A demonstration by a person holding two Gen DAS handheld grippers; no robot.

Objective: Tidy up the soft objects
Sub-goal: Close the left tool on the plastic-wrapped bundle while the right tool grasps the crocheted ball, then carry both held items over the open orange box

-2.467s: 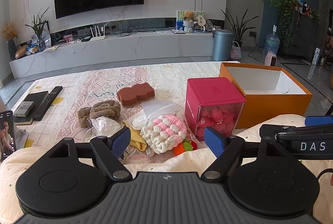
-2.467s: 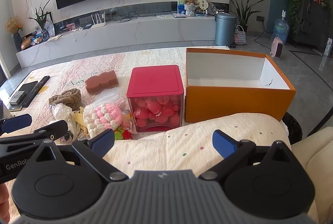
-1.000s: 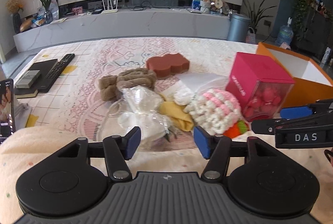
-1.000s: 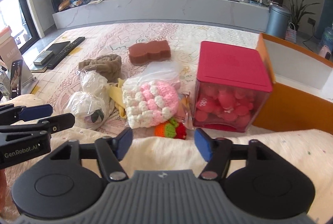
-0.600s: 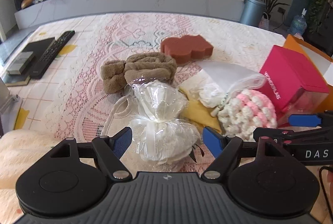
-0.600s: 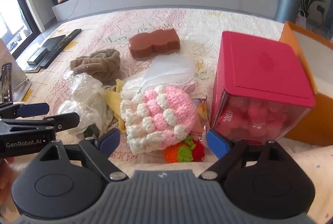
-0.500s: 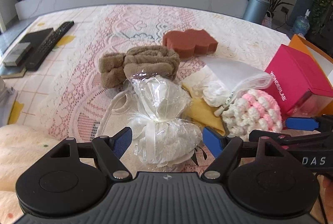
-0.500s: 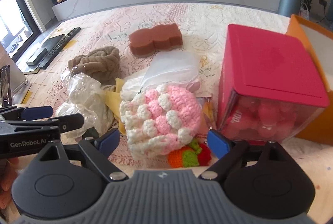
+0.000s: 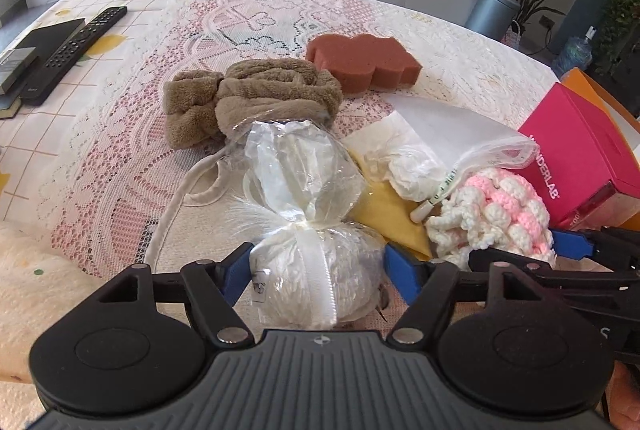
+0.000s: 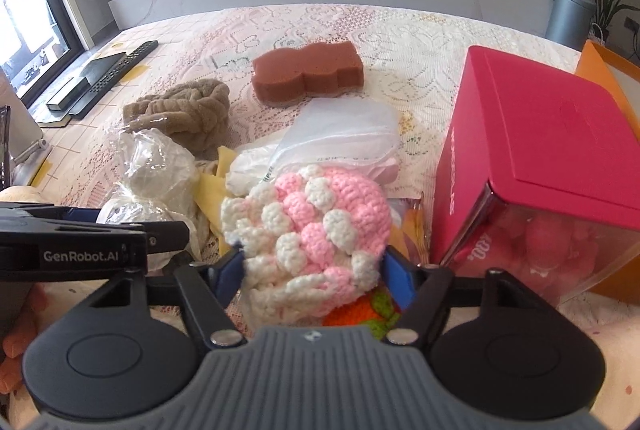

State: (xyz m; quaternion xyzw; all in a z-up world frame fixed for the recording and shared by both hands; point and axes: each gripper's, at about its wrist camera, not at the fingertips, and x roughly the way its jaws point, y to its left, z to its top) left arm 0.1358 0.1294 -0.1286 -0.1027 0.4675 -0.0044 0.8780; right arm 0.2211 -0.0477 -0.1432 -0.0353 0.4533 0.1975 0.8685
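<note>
My left gripper (image 9: 318, 268) has its blue pads on both sides of a clear-wrapped white bundle (image 9: 308, 214) tied with white ribbon, touching it. My right gripper (image 10: 314, 270) has its pads on both sides of a pink and white crochet piece (image 10: 308, 226) with an orange and green part under it. Behind lie a brown plush band (image 9: 256, 98), a reddish-brown sponge (image 9: 362, 62), a white mesh bag (image 9: 444, 146) and a yellow cloth (image 9: 390, 206). In the right wrist view the sponge (image 10: 308, 70) and plush band (image 10: 184, 112) lie further back.
A pink-lidded clear box of pink balls (image 10: 536, 166) stands right of the crochet piece, with an orange box (image 10: 600, 58) behind it. A remote (image 9: 72, 50) and a dark book lie at the left of the lace tablecloth (image 9: 120, 134).
Both grippers moved forward and down onto the pile. The left jaws narrowed around the wrapped bundle, the right jaws around the crochet piece.
</note>
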